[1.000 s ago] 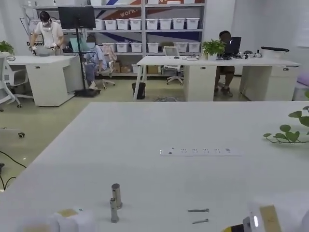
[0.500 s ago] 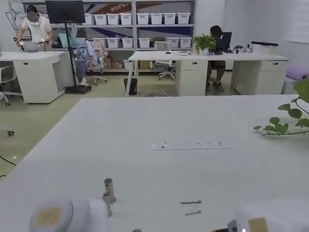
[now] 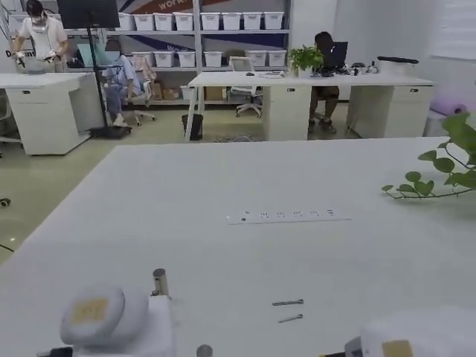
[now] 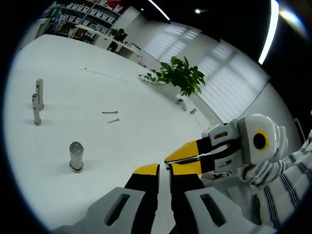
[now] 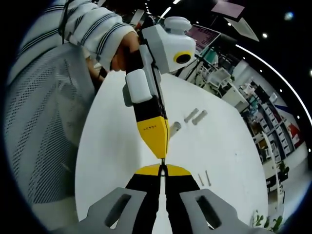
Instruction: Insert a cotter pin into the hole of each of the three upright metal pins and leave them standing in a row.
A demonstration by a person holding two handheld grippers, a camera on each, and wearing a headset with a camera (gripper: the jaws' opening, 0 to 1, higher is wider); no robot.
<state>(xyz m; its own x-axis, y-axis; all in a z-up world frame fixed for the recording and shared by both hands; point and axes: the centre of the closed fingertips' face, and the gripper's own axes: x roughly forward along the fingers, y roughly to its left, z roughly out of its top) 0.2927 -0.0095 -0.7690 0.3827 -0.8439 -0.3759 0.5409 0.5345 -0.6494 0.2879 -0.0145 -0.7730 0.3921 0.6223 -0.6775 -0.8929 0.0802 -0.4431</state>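
The white table (image 3: pixel 223 186) spread across most of the head view, and a leafy plant (image 3: pixel 439 175) trailed in at its right edge. In the left gripper view the left gripper (image 4: pixel 164 168) rose from the bottom edge, its jaws drawn close with just a narrow dark slit between them. The right gripper (image 4: pixel 168 161) came in from the right with its jaws pressed together, its tips meeting the left's tips; whether anything thin was nipped there I could not tell. A power strip (image 3: pixel 288 216) lay flat at the centre of the head view. The nearest metal pin (image 4: pixel 75 157) stood upright on the table, left of the jaw tips and apart from them. Two farther metal pins (image 4: pixel 39 92) stood close together at the upper left. Two cotter pins (image 4: pixel 110 112) lay flat side by side left of centre, well apart from both grippers.
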